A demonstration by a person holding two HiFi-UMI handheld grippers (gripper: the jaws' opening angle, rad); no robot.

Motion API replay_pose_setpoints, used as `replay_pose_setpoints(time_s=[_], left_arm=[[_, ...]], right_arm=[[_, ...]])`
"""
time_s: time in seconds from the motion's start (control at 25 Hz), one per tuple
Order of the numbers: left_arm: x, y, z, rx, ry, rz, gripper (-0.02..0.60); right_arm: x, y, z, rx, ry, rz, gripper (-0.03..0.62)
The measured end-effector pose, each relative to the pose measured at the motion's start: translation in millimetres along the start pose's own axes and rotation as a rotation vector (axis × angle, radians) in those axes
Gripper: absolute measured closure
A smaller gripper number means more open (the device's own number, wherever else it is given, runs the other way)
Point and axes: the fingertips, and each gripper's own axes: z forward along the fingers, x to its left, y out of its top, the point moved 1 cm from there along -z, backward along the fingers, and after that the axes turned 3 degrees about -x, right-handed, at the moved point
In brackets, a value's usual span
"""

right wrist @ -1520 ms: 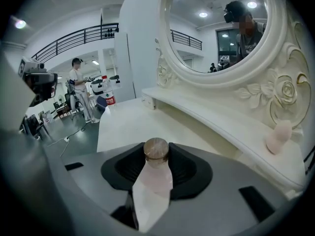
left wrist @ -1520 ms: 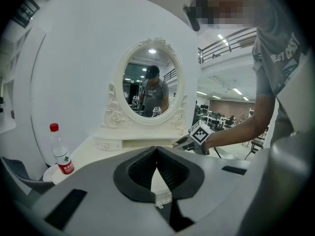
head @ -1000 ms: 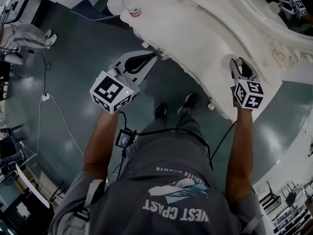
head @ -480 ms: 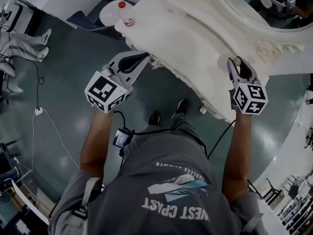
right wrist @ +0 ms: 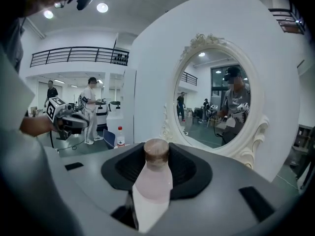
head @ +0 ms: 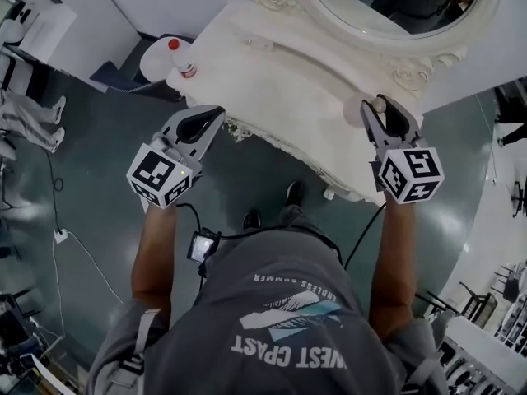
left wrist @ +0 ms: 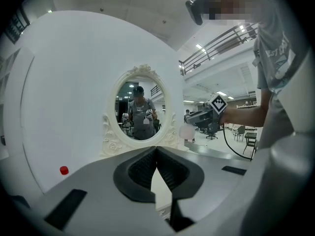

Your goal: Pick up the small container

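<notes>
A: Site type?
B: Big indoor hall, lab/test-space feel, not a home. Glossy grey-green floor [head: 90,179], cable w/ plug [head: 59,236] lying loose on it, near left.
A: Furniture tho?
B: Just one ornate white dressing table [head: 313,81] w/ oval mirror [right wrist: 216,97], backed on a plain white partition [right wrist: 152,68].
A: Other evidence?
B: Upper-level balcony railing [right wrist: 74,55] + round ceiling lights [right wrist: 102,7], far left. Person [right wrist: 91,107] standing out on the open floor. Office chairs [left wrist: 250,139] far right.
</notes>
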Motion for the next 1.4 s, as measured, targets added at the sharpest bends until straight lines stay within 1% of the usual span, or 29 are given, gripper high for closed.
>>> replay_pose_setpoints(time_s=[0.28,0.56,1.0,1.4], left_arm=[[-2,4,2,-0.015,-0.036,0.013,0.565],[-7,2,0,-0.02,-0.041,-0.002,0.565],[-16,1,2,-0.02,-0.057,-0.011,0.565],[-18,-3,3,-0.01,-0.063,-0.019,0.565]], right_arm=[[5,31,-29,-0.068,-0.025,0.005,0.428],[5,50,-55,-0.108,-0.046,-0.001,0.428],[6,64,-82,-0.141,-0.08,-0.038,0.428],[6,66,-85,-0.142,-0.085,-0.043,0.428]])
